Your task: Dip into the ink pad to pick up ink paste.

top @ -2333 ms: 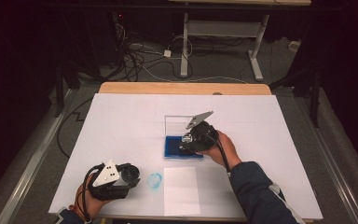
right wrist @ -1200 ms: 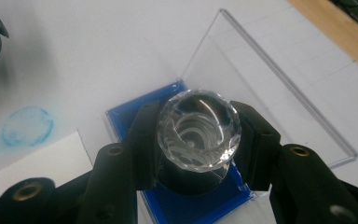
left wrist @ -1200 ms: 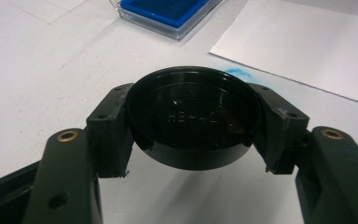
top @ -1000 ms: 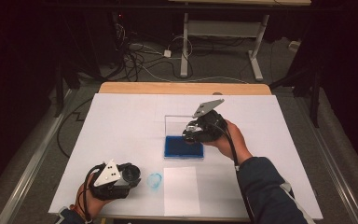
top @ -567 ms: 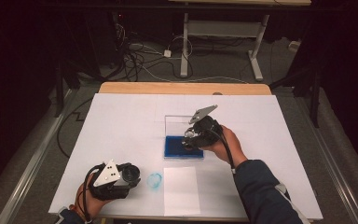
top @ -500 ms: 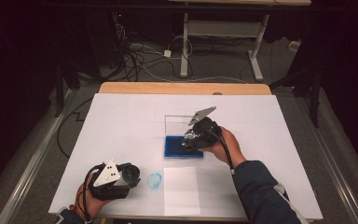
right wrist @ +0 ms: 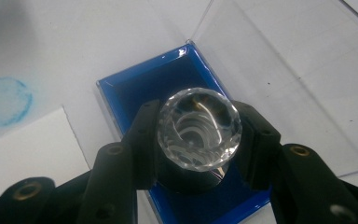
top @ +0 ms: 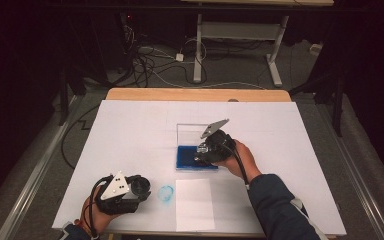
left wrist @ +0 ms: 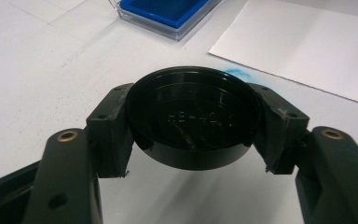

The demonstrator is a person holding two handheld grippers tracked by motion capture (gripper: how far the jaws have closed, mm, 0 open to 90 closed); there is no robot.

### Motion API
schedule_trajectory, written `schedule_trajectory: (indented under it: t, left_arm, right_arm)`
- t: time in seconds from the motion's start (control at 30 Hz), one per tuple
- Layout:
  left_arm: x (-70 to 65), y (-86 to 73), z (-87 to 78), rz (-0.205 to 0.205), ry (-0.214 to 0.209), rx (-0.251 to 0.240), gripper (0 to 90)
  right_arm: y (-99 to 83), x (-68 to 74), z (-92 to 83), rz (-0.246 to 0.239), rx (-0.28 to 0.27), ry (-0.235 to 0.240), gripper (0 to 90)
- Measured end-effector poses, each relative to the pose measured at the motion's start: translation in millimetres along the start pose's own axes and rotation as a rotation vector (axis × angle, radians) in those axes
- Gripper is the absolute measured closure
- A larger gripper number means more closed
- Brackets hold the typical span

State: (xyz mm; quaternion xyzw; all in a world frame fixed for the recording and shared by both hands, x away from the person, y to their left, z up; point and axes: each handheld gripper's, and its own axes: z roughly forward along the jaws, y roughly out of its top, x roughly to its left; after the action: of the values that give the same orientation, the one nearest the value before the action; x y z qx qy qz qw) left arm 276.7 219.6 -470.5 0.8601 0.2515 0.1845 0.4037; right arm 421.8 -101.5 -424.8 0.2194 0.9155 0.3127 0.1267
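Right gripper view looks down on a faceted clear stamp (right wrist: 198, 128) clamped between the right tongs (right wrist: 198, 149), directly over the blue ink pad (right wrist: 168, 84) in its clear case (right wrist: 279, 79), whose lid lies open behind. Nearer the person, a blue smudge (top: 166, 193) marks the worktop (top: 130, 130) beside a white sheet (top: 195, 205). Just left of the smudge, the left tongs (left wrist: 191, 126) grip a round black cap (left wrist: 193, 121).

A faceted clear stamp (right wrist: 198, 128) sits over the open blue ink pad (right wrist: 140, 88); a black round cap (left wrist: 192, 121) is held level.
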Motion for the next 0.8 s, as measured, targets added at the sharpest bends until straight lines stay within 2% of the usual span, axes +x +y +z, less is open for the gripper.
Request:
schedule_trajectory:
  t: [0.13,0.47,0.6,0.8]
  left_arm:
    - [-0.7,0.2,0.6,0.003,-0.004,0.004,36.2]
    - [-0.9,0.2,0.8,0.001,-0.007,0.004,36.1]
    - [-0.9,-0.1,0.4,0.000,-0.008,0.004,36.2]
    - [-0.7,-0.2,0.4,-0.001,-0.008,0.005,36.2]
  right_arm:
    - [0.6,2.1,0.2,-0.028,0.006,-0.019,56.4]
    - [-2.9,2.1,0.3,-0.007,-0.012,-0.017,56.5]
    - [-4.6,-3.1,0.5,0.017,-0.024,0.011,56.5]
    - [-2.2,2.4,1.1,-0.010,-0.011,-0.021,56.5]
